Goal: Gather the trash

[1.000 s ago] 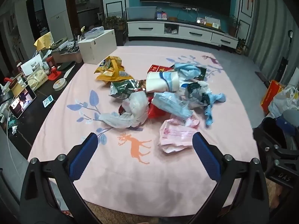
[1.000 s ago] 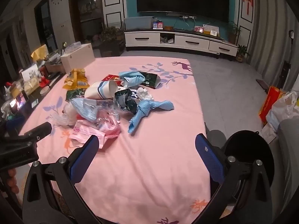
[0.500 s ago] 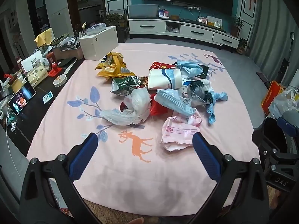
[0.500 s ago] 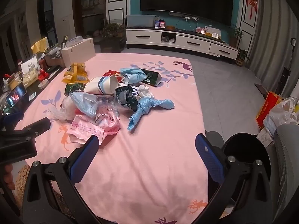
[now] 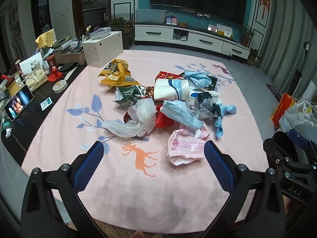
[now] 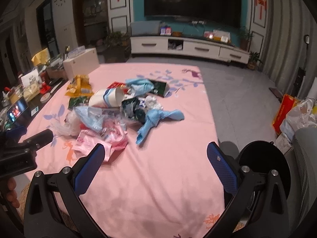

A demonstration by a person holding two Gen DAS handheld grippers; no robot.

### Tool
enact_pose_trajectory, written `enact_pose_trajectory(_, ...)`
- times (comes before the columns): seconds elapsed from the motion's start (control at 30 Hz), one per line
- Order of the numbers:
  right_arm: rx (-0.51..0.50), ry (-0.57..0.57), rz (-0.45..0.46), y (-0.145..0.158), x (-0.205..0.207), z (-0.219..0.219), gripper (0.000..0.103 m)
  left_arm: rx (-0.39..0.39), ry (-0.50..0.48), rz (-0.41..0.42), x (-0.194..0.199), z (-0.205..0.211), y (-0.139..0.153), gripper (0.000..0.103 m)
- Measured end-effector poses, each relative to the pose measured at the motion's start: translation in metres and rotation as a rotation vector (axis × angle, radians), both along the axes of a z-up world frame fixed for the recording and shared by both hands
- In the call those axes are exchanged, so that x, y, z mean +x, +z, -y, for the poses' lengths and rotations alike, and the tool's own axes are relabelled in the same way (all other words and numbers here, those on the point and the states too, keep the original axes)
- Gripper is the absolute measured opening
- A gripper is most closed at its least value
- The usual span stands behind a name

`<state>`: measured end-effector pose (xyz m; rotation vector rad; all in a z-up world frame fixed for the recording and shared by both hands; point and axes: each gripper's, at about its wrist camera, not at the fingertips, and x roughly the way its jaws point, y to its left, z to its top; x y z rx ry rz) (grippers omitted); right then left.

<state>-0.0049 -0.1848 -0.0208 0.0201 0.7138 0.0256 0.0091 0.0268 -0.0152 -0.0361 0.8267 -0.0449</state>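
Observation:
A heap of trash lies mid-table on the pink cloth (image 5: 138, 188): a pink wrapper (image 5: 186, 146), a white plastic bag (image 5: 136, 121), a paper cup (image 5: 171, 90), a yellow snack bag (image 5: 116, 75) and a blue rag (image 5: 221, 117). My left gripper (image 5: 151, 150) is open and empty, just short of the pink wrapper. My right gripper (image 6: 156, 150) is open and empty, near the table's front edge, with the pink wrapper (image 6: 95, 140) and blue rag (image 6: 156, 119) ahead of it. A black bin (image 6: 263, 164) stands at the table's right.
A white box (image 5: 103, 47) sits at the table's far left corner. A dark side table (image 5: 25, 107) with a phone, bottles and boxes runs along the left. Bags (image 5: 293, 113) lie on the floor at right. A TV cabinet (image 5: 190, 37) stands far back.
Both grippers have moved a little nearer the trash heap and tilted up slightly. Both stay open and empty. The trash has not moved.

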Motion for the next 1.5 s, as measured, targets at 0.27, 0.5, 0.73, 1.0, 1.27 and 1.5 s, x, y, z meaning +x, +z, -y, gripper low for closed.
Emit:
enact_pose_trajectory(0.27, 0.086, 0.027, -0.051, -0.003, 0.009, 0.006, 0.101, -0.042, -0.003, 0.0, 0.003, -0.004, -0.002, 0.1)
enact_pose_trajectory(0.5, 0.052, 0.008, -0.084, -0.011, 0.013, 0.005, 0.101, -0.028, -0.016, 0.012, 0.004, -0.004, -0.005, 0.1)
enact_pose_trajectory(0.73, 0.045, 0.034, -0.089, -0.013, 0.015, 0.0, 0.101, -0.039, -0.008, 0.001, 0.006, -0.009, -0.009, 0.1)
enact_pose_trajectory(1.0, 0.075, 0.043, -0.086, -0.01, 0.017, -0.001, 0.101, -0.086, -0.003, -0.021, 0.01, -0.021, -0.011, 0.1)
enact_pose_trajectory(1.27, 0.146, 0.061, -0.121, -0.01, 0.027, 0.003, 0.097, -0.255, 0.027, -0.097, 0.028, -0.053, -0.028, 0.1)
enact_pose_trajectory(1.5, 0.234, 0.013, -0.207, -0.022, 0.083, 0.015, 0.081, -0.359, 0.053, -0.137, 0.074, -0.074, -0.052, 0.1)
